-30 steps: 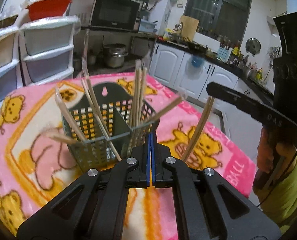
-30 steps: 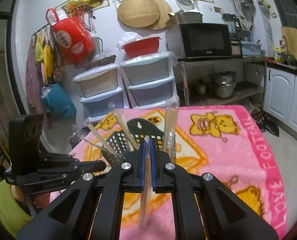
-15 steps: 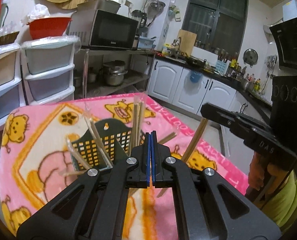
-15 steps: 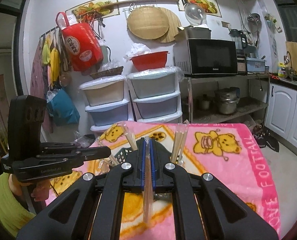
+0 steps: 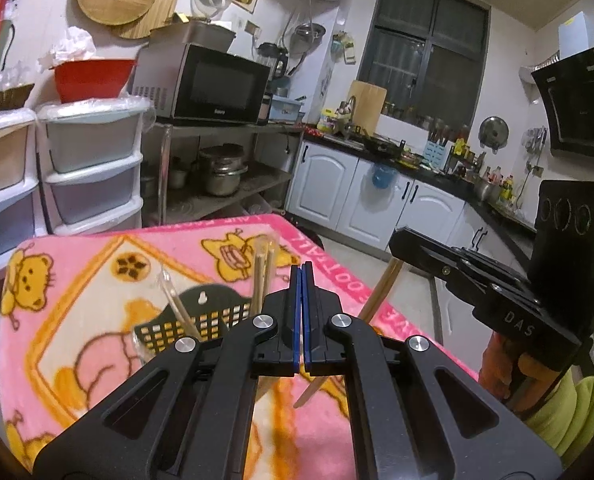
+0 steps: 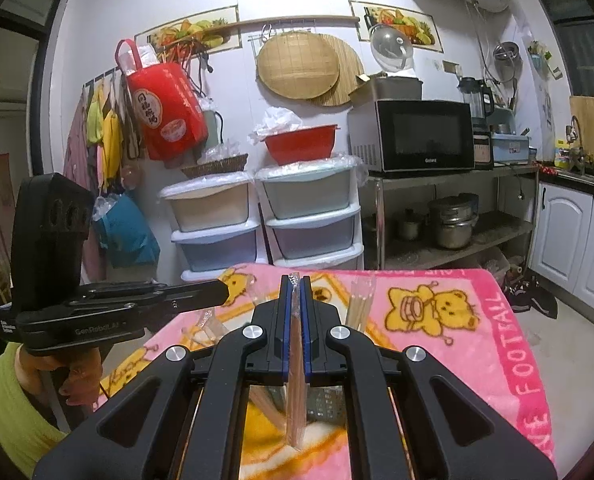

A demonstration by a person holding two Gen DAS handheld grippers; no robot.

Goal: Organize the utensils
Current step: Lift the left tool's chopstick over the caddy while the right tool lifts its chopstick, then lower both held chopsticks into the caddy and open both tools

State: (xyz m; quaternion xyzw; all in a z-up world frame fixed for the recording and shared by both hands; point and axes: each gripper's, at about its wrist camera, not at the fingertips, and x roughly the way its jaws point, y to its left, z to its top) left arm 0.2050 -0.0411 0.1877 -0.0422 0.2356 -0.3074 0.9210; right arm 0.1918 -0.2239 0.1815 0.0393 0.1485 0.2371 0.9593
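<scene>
Nearest to us, the right tool (image 6: 296, 320) is clamped on a pair of wrapped chopsticks (image 6: 295, 380), pinched near the upper end so that the long part hangs down below the pads, tip first; we judge this hold is meant for lowering the pair endwise into a compartment. The left tool (image 5: 301, 316) has its blue pads pressed together with nothing between them, so it carries nothing and hangs free above the table. Just beyond both tools stands the dark mesh utensil basket (image 5: 201, 312), upright on the pink bear blanket (image 5: 77, 280) that covers the table; several chopsticks (image 5: 263, 276) already lean in its compartments, sorted upright where they are easy to take. From the left view the held pair shows slanting beside the basket, apart from it, so we reckon this pair is not yet put in. Farther off are stacked plastic drawers (image 6: 309, 216) and a microwave (image 6: 417, 136) against the wall.
</scene>
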